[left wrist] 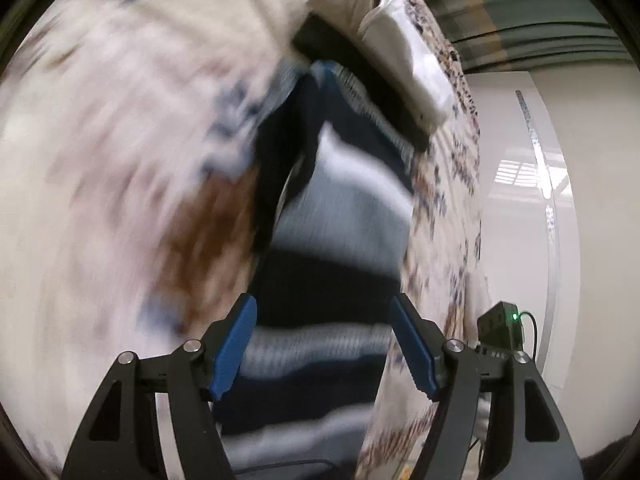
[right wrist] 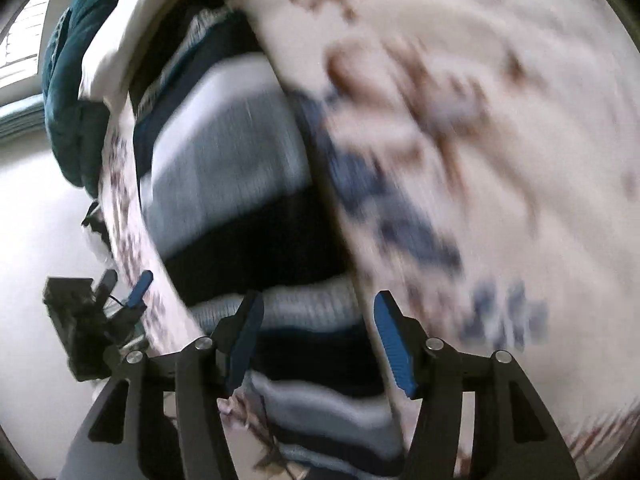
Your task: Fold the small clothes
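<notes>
A striped garment [left wrist: 340, 220] in navy, grey and white bands lies on a cream patterned bedcover [left wrist: 120, 140]. Both views are motion-blurred. My left gripper [left wrist: 324, 312] is open, its blue pads either side of the garment's near end, just above it. In the right wrist view the same striped garment [right wrist: 240, 180] runs away from my right gripper [right wrist: 318, 308], which is open with its blue pads astride a grey band. The left gripper's blue finger [right wrist: 140, 288] shows at the left of that view. Neither gripper holds cloth.
Folded white and black clothes [left wrist: 392, 40] lie at the far end of the bedcover. A teal cloth [right wrist: 76, 80] is bunched at the upper left of the right view. The bed edge drops to a pale floor [left wrist: 600, 200]. A black device with a green light [left wrist: 504, 324] sits beside the bed.
</notes>
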`<state>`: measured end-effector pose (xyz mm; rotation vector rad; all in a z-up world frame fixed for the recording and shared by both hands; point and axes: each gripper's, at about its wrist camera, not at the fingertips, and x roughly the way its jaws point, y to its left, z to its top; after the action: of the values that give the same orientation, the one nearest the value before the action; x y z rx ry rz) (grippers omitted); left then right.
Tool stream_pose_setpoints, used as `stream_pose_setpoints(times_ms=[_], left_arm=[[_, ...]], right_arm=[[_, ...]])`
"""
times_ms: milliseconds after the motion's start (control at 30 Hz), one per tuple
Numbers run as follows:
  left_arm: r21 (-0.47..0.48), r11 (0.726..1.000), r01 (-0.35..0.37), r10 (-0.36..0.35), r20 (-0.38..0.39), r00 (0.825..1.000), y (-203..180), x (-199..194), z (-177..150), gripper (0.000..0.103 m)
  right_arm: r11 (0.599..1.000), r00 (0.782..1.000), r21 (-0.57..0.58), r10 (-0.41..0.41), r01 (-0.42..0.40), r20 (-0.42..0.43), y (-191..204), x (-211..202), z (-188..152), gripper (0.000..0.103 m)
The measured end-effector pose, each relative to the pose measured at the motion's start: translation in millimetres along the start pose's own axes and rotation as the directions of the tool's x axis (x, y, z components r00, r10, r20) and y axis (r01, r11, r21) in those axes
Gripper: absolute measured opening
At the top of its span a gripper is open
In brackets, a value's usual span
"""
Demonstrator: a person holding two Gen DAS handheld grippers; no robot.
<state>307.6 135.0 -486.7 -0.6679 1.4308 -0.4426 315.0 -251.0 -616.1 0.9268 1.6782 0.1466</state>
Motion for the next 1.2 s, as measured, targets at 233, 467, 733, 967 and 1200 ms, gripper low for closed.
stream_pose_setpoints(times_ms=[233,467,733,967,1200], left_arm=[[-0.143,0.983,-0.115,0.095,-0.137,0.986,74.3,-9.0,-149.3,0.067],[-0.146,0.985,-0.094,0.064,-0.197,0.978,101.2,9.7,-218.7,0.067],[-0.141,0.987,-0.076,0.051,-0.174,0.983,97.5,4.6,-231.7,0.067],[-0.170,0.984,-0.053,0.026,-0.158,0.987,100.7,5.8,-239.3,0.067],[-0.151,0.987,-0.049,0.024,-0.163,0.986,99.5,7.0,-242.9,0.067]], right_arm=[[0.998,0.983,0.052,-0.012,0.022,-0.183,-77.4,30.0,-126.3,0.061],[0.998,0.949,0.047,0.055,-0.042,-0.310,-115.1,92.9,-213.6,0.061],[0.999,0.939,-0.047,-0.023,0.007,-0.342,-102.8,147.7,-267.2,0.038],[0.998,0.962,-0.055,0.025,-0.041,-0.270,-95.2,136.2,-269.4,0.023],[0.993,0.960,-0.107,-0.072,0.044,-0.272,-64.6,160.7,-277.0,0.011]])
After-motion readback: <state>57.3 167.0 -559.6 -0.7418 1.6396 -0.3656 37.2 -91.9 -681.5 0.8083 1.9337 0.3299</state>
